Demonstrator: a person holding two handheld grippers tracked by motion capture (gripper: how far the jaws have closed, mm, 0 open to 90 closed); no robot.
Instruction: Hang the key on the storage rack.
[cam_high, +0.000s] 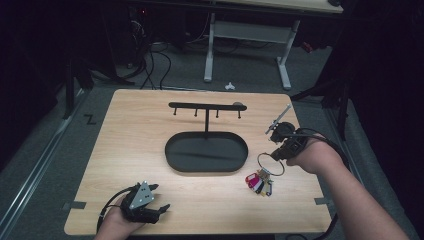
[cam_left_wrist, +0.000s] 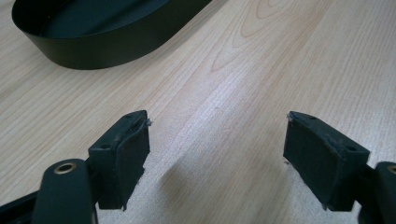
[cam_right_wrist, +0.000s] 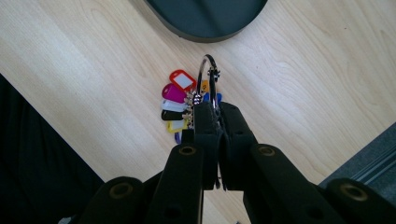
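Right gripper (cam_high: 278, 152) has its jaws clamped on the key ring (cam_high: 270, 164), tags dangling just above the worktop (cam_high: 125, 150) at right, pickup done, hanging on the hook stand (cam_high: 206, 106) at centre far remains; left gripper (cam_high: 161, 197) rests near left, jaws open, empty.

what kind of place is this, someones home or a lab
Most likely a lab or recording workspace, not a home: a bare wooden table on grey carpet, loose cables on the floor behind it, and a height-adjustable desk frame in a dark room.
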